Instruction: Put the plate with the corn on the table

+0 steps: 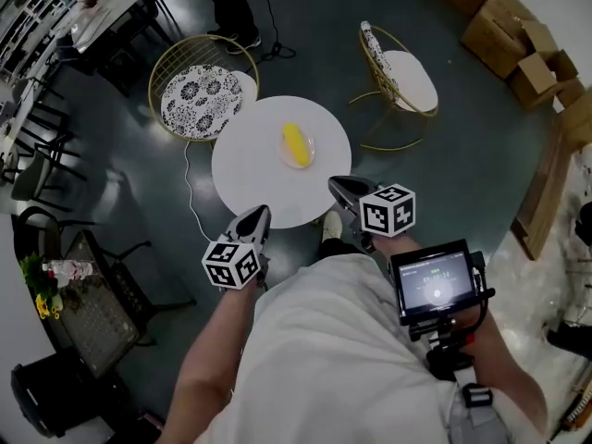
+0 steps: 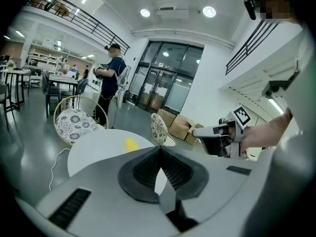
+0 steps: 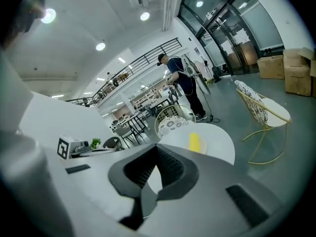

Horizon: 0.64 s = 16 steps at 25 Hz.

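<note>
Already, the plate (image 1: 299, 151) with corn (image 1: 293, 143) rests on the table (image 1: 248, 169); left gripper (image 1: 260, 213) and right gripper (image 1: 337, 185), pressed together and empty at its near edge, could jolt it.

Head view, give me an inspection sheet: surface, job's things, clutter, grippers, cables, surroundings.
Surface: round white table, bare but for the plate.
Job's things: plate holding the corn, resting on the table.
Clutter: nothing seen.
Grippers: left gripper and right gripper both shut, empty, by the table's near edge, apart from the plate.
Cables: white cable on the floor left of the table.
Surroundings: patterned chair, second chair, cardboard boxes, a standing person.
</note>
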### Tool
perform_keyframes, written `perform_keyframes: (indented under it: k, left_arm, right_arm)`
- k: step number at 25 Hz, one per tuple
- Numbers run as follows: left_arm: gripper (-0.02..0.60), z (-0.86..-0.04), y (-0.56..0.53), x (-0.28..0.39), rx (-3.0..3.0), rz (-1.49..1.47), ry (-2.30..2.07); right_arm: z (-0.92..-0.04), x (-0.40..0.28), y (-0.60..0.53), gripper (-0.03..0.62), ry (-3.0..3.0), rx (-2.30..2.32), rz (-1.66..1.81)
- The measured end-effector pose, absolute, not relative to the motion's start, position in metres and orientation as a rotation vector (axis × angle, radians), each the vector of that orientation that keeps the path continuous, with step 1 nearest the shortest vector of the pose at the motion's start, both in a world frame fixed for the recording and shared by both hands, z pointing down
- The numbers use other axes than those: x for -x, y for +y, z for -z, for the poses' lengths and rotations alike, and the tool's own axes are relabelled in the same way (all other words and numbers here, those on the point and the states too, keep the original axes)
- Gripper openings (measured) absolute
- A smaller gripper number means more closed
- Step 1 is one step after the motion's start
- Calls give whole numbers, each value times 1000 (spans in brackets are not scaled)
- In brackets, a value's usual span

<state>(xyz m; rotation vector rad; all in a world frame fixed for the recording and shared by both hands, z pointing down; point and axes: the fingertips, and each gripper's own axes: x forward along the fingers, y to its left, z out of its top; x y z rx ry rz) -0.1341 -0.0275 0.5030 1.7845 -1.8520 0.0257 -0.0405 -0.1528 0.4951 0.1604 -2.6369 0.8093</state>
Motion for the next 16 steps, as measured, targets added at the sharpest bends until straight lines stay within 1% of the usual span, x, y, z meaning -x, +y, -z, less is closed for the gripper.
perform_keyframes:
  k: [4,16]
  left_arm:
    - [6,-491,-16,98,-1854,-25,-1834]
    - [6,-498,6,68,-1864,-30,-1784]
  right_arm:
    - [-489,16,-128,8,-2660,-167,-815]
    - [-497,-8,-92,8,-2655,-157,-824]
